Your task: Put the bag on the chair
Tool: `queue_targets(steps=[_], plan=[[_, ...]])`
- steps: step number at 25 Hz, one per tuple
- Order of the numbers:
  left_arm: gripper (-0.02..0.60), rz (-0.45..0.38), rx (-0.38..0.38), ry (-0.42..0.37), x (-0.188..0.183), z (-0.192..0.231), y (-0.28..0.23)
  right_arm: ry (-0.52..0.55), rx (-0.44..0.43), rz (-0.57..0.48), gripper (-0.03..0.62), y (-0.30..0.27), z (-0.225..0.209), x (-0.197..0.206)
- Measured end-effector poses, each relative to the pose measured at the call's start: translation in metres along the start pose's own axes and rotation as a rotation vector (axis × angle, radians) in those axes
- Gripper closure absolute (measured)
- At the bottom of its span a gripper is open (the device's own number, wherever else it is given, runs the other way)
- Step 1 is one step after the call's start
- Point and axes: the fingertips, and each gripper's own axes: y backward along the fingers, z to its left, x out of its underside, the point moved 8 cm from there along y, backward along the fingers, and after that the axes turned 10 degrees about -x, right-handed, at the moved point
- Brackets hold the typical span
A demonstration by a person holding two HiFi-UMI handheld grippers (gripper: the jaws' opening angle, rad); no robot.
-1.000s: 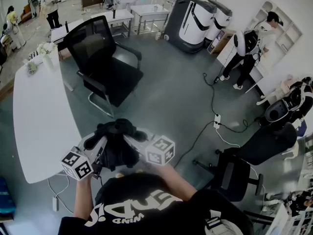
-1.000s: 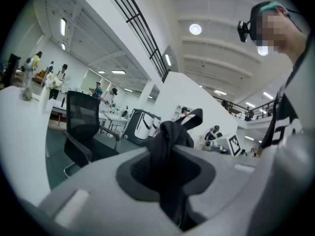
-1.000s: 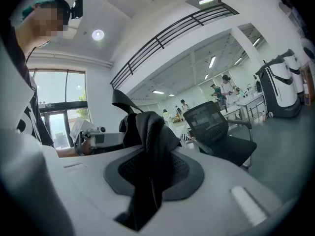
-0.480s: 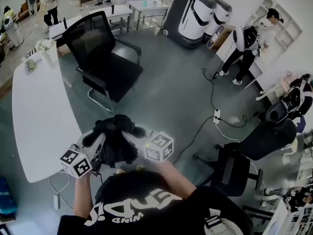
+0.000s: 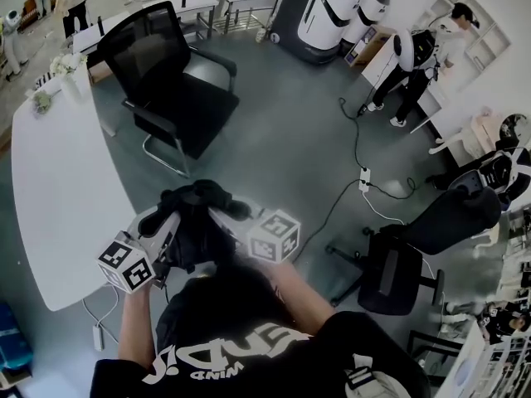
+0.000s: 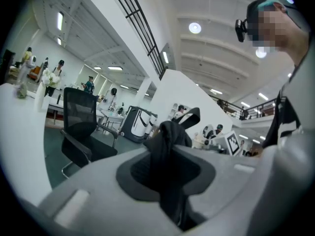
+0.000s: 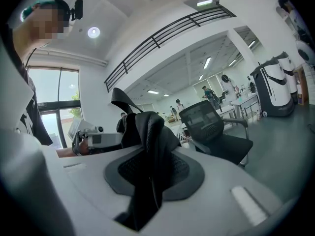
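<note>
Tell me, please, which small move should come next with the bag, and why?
Probably carry the bag forward toward the black chair, keeping both grips. The left gripper and right gripper each have jaws closed on the bag's fabric, so it hangs between them near the person, while the chair stands ahead beside the white table with its seat bare.

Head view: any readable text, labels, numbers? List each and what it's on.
"WIND" (likely, distorted): small white line on the person's black shirt.
Large white letters next to it: too warped to read.
Cubes on left gripper and right gripper: square marker patterns only, no letters.
bag: no label seen.
Everything else: too small to read.
</note>
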Motion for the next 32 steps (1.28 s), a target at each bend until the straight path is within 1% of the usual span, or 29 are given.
queue_targets(steps=[4, 10, 15, 21, 26, 32], plan=[[0.514, 0.013, 0.012, 0.004, -0.001, 0.016, -0.011, -0.019, 0.021, -0.005, 0.525, -0.009, -0.011, 0.001], [0.514, 0.003, 0.025, 0.003, -0.016, 0.046, -0.04, -0.02, 0.036, -0.011, 0.523, -0.031, -0.044, -0.013], [0.513, -0.01, 0.02, 0.002, -0.031, 0.072, -0.067, -0.016, 0.032, -0.009, 0.523, -0.051, -0.076, -0.031], [0.512, -0.019, 0.002, 0.006, -0.055, 0.102, -0.121, -0.022, 0.009, -0.001, 0.523, -0.07, -0.136, -0.061], [0.512, -0.025, -0.022, 0.024, -0.077, 0.13, -0.166, -0.018, -0.015, 0.019, 0.523, -0.09, -0.188, -0.091], [0.512, -0.028, -0.037, 0.018, -0.105, 0.153, -0.227, -0.032, -0.023, 0.011, 0.523, -0.1, -0.251, -0.124]])
